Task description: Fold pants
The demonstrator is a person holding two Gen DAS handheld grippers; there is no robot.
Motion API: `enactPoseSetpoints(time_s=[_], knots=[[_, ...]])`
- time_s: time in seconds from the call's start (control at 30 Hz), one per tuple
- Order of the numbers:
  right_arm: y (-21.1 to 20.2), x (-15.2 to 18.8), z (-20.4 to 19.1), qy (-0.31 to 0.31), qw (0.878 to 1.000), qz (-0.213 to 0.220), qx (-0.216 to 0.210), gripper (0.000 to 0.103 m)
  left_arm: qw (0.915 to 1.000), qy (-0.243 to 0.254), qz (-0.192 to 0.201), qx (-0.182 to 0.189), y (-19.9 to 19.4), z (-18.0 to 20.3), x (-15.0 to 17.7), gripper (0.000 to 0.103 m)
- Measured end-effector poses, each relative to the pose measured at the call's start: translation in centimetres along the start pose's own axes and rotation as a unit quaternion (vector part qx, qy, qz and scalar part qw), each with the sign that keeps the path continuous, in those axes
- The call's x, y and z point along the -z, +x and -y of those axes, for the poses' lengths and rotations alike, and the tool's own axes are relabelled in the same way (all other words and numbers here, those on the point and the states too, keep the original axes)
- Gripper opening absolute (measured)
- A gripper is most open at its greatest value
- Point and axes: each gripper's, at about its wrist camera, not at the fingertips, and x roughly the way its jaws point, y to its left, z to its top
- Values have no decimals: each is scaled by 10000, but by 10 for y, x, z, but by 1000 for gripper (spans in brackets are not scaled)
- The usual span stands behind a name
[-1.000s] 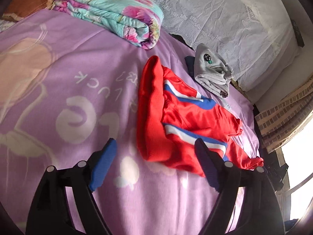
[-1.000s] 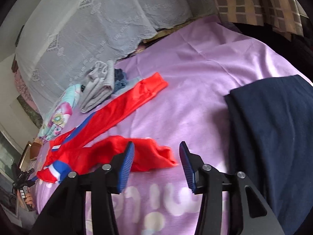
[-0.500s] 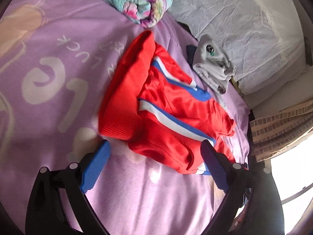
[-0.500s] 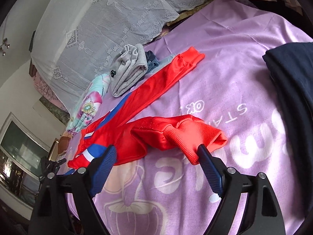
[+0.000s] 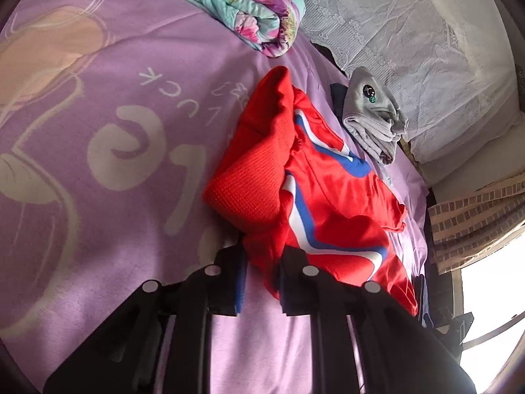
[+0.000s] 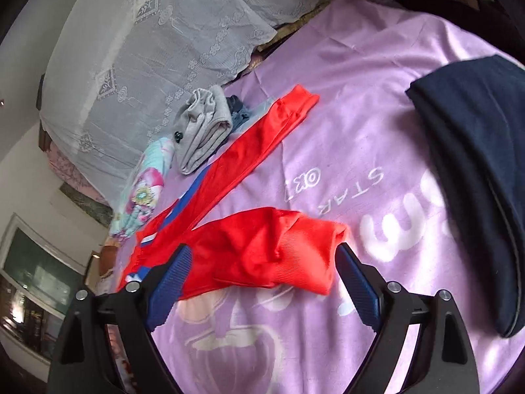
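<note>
Two words on bedsheet (image 6: 377, 75) (upside-down "STAR"; elsewhere "LUCK"), beside pants (image 6: 262, 246).

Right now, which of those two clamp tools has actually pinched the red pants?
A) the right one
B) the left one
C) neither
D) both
B: the left gripper has its fingers shut on the red pants, while the right gripper straddles a leg cuff, open.

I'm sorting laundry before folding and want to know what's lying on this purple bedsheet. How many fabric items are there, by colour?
Red with blue and white stripes: 1, the red pants
Grey: 1, the folded grey garment
Navy: 1, the navy garment
Floral turquoise and pink: 1, the folded floral quilt
Total: 4. A small dark blue item beside the grey one is too hidden to count.
</note>
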Motion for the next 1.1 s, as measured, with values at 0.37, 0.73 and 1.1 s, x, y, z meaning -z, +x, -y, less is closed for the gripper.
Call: enactPoseSetpoints(time_s=[0.37, 0.73, 1.1], knots=[[90, 15, 34, 1665, 9828, -291, -739, 59, 9998, -128, -151, 3, 14, -3, -1, 17], [39, 5, 74, 343, 9949, -99, 945, 26, 9978, 407, -491, 159, 9, -3, 26, 18], [-39, -9, 25, -348, 9868, 1165, 1065, 58, 9929, 830, 669, -524, -77, 15, 17, 67]])
